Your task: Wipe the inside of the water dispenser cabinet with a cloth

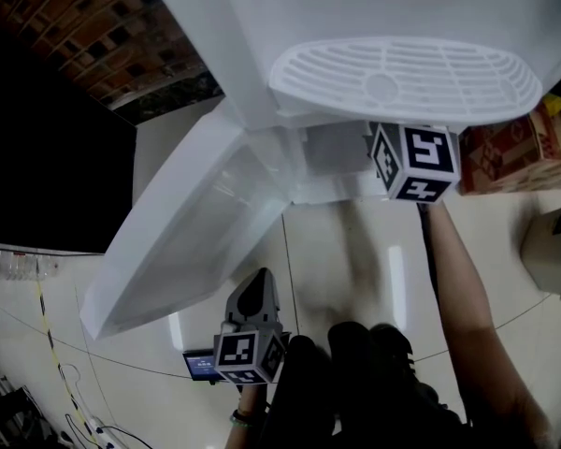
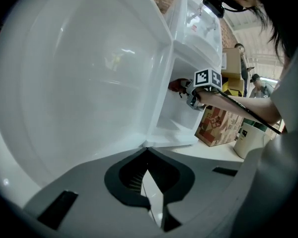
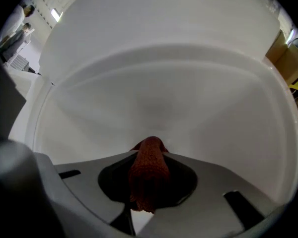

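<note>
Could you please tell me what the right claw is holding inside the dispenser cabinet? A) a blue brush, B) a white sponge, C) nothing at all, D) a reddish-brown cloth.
D: the right gripper view shows a reddish-brown cloth pinched in the right claw.

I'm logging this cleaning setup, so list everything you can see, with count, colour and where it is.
Water dispenser: one, white, on the floor ahead.
Drip tray: one, white, slotted, on the dispenser's front.
Cabinet: one, white inside, open below the drip tray.
Cabinet door: one, white, swung open on the left tool's side.
Cloth: one, reddish-brown, inside the cabinet.
Cardboard box: one, red-patterned, on the floor on the right tool's side of the dispenser.
Container: one, pale, near the box.
Left tool: one, grey, shut and empty, by the open door.
Right tool: one, grey, shut on the cloth, inside the cabinet.
Right forearm: one, bare, reaching toward the cabinet.
</note>
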Demonstrator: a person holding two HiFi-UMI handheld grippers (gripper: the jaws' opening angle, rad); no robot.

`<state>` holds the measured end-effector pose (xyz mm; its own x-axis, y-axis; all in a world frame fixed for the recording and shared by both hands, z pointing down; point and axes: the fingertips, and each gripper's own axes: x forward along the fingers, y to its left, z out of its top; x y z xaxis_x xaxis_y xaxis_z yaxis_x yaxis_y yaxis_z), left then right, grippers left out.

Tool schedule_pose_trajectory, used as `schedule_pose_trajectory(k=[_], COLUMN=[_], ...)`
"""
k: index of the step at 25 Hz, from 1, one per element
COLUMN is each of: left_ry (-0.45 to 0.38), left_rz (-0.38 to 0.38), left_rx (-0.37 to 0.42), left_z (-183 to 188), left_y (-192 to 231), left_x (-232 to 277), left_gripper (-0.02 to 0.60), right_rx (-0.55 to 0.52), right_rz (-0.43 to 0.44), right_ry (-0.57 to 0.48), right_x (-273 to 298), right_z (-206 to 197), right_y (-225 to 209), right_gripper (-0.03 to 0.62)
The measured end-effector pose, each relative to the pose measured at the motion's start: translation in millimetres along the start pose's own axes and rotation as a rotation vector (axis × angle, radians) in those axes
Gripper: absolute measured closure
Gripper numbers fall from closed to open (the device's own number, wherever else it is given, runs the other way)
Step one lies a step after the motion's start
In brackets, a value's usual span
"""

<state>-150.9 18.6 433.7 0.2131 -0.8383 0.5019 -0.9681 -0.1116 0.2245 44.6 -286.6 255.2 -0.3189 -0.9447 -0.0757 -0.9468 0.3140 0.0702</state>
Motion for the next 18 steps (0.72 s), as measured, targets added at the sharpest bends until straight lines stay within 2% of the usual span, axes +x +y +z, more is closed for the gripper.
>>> schedule_pose_trajectory(k=[4,13,16,18], left_ry=[0.004,0.001,0.000,0.000], left_rz=[0.007,0.010,0.011,0.011], left_rx=[0.000,-0.002,-0.005,-0.008], left_z=[-1.7,-0.3,-0.4,-0.6], left_y=[2.2,2.8,2.9,2.9], left_x=[-1.5,-1.0,-1.2,-1.6], left_gripper=[0.595,0.595,0.595,0.595], right_rx=[-0.045,0.155,0.137,0.123], right_rz=[0.015,-0.072,-0.059,-0.067], right_ry=[0.069,0.416,0.481,0.461], right_x=[9.6,-18.7,-26.9,-28.6], right_z=[-30.9,-155.5,-175.2,-167.3], right_y=[-2.4,-5.9,-0.2,-2.1], right_gripper=[0.516,0.516,0.516,0.516])
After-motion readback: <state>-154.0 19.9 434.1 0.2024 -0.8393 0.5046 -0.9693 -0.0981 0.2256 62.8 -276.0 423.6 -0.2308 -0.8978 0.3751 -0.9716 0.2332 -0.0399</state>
